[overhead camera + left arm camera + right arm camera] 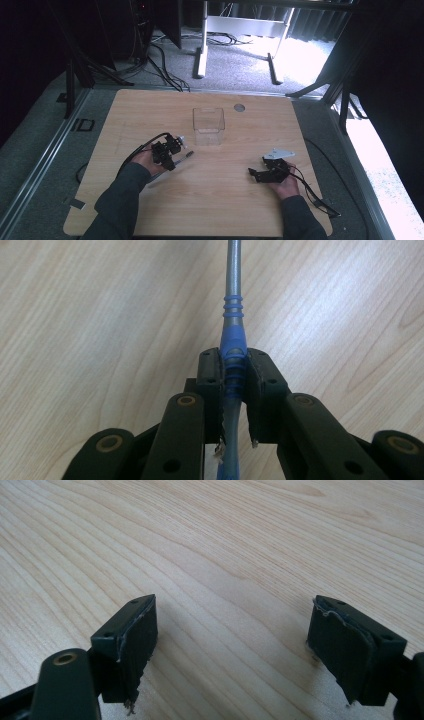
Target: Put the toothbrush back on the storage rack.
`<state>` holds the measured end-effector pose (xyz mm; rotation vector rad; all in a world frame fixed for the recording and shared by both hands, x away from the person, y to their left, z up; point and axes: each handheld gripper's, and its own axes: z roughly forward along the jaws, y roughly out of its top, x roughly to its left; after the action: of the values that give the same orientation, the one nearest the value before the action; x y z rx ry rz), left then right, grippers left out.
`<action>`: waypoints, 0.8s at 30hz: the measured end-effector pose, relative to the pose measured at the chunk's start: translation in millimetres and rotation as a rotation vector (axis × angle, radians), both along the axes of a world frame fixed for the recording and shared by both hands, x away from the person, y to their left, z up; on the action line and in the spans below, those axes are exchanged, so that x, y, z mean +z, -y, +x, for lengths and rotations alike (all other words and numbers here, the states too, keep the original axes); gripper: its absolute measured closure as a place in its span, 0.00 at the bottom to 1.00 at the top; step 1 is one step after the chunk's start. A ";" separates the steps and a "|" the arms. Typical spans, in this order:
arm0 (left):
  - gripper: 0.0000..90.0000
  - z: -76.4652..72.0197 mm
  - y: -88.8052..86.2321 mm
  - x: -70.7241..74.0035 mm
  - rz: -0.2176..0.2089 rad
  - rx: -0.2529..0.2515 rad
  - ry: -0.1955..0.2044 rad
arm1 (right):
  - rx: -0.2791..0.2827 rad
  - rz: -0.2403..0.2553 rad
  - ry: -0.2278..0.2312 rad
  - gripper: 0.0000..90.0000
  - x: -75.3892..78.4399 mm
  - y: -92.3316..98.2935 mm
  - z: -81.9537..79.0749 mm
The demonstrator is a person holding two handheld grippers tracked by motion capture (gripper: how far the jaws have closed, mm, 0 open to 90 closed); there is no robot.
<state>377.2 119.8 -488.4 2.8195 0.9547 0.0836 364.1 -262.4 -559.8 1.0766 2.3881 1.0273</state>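
The blue-grey pen (231, 315) sat clenched in my left claw (233, 375), its long axis running straight out toward twelve o'clock over the bench (90, 315). The clear box (208, 125) stood at about one o'clock from it, nearer this hand. My right claw (230, 640) rested released, empty.

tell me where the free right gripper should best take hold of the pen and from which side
Probably the bare grey barrel beyond the ribbed blue grip of the pen. The left gripper is shut on that blue grip, so only the barrel is free. It is slim and straight; the right gripper, open, should come from the tip side, jaws across it.
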 end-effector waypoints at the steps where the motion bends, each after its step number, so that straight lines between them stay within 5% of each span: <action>1: 0.87 0.3 -0.7 0.8 -0.005 0.006 0.007 | 0.000 0.000 0.000 0.22 0.0 0.0 0.0; 13: 0.88 3.5 -11.1 14.1 -0.077 0.087 0.056 | 0.000 0.000 0.000 0.22 0.0 0.0 0.0; 24: 0.88 5.6 -13.3 19.2 -0.125 0.108 0.076 | 0.001 -0.001 0.001 0.22 0.0 0.1 0.1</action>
<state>382.8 133.1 -469.2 2.6317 1.0565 0.1380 364.2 -262.5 -559.8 1.0746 2.3875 1.0268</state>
